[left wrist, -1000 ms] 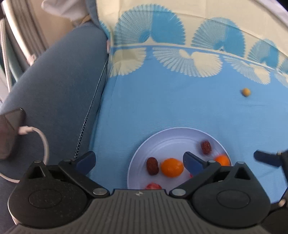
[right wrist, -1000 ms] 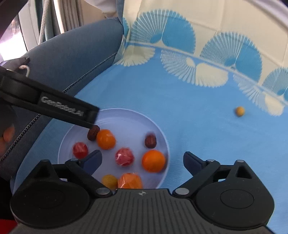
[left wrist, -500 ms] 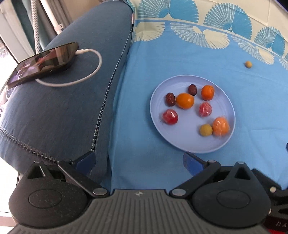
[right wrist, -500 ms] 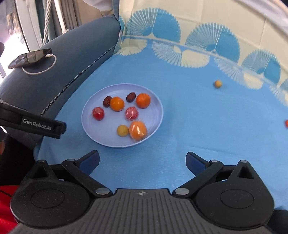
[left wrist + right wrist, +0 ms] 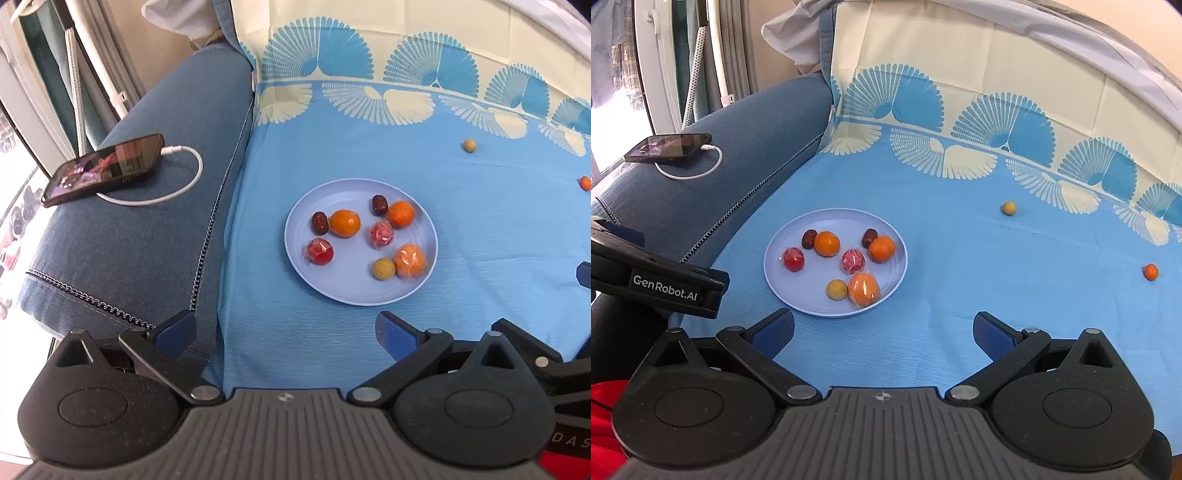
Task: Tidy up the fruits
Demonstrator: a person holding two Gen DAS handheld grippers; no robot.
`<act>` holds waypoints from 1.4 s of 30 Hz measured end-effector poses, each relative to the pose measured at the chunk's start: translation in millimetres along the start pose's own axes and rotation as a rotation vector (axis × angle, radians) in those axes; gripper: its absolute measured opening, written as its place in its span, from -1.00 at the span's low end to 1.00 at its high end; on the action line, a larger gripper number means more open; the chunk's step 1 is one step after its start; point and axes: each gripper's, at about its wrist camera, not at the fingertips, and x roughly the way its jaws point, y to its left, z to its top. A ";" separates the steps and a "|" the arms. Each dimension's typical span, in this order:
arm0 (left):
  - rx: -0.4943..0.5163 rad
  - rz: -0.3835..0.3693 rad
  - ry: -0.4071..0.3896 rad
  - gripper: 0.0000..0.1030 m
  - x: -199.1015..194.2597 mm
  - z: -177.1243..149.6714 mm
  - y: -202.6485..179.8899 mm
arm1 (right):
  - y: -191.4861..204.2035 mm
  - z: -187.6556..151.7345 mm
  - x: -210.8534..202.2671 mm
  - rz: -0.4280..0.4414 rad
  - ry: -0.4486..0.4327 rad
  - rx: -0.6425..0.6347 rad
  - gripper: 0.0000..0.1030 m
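Observation:
A pale blue plate point(image 5: 295, 236) point(image 5: 775, 269) lies on the blue cloth and holds several fruits: oranges, wrapped red ones, dark dates and a small yellow one. Two loose fruits lie farther off on the cloth: a tan ball point(image 5: 1008, 208) point(image 5: 469, 145) and a small orange one point(image 5: 1151, 272) point(image 5: 585, 183). My left gripper point(image 5: 286, 332) hangs open and empty, pulled back from the plate's near rim. My right gripper point(image 5: 882, 330) is likewise wide open with nothing between its fingers, just short of the plate. The left gripper's body point(image 5: 665, 288) shows at the left of the right wrist view.
A blue sofa arm point(image 5: 147, 229) point(image 5: 746, 173) borders the cloth on the left, with a phone point(image 5: 103, 168) point(image 5: 670, 147) and its white charging cable on it. Behind the cloth rises a cream backrest with blue fan patterns point(image 5: 997, 122). Curtains and a window stand at far left.
Both grippers have drawn back and up from the plate, which now sits whole and smaller in both views. The phone and the second loose fruit have come into sight. The right jaws widened slightly.

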 end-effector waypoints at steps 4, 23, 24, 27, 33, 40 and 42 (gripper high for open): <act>0.003 0.003 -0.014 1.00 -6.2 0.2 -0.5 | 0.1 0.6 -5.6 -0.005 -0.017 -0.002 0.99; 0.005 -0.001 -0.026 1.00 -9.8 -1.8 -0.7 | -0.8 -1.5 -9.6 -0.008 -0.024 -0.004 0.99; 0.005 0.000 -0.026 1.00 -9.3 -2.2 -0.7 | -1.1 -1.7 -9.5 -0.007 -0.023 -0.004 0.99; 0.005 -0.001 -0.021 1.00 -7.9 -2.8 -1.0 | -0.8 -2.8 -8.7 -0.008 -0.020 -0.003 0.99; 0.005 0.002 -0.018 1.00 -6.7 -3.3 -0.7 | -0.9 -4.4 -7.8 -0.007 -0.018 -0.002 0.99; 0.005 0.002 -0.014 1.00 -5.3 -3.4 -1.6 | -0.8 -5.4 -6.8 -0.009 -0.017 0.003 0.99; 0.007 0.002 -0.013 1.00 -4.8 -3.4 -2.0 | -0.9 -6.4 -6.0 -0.009 -0.015 0.005 0.99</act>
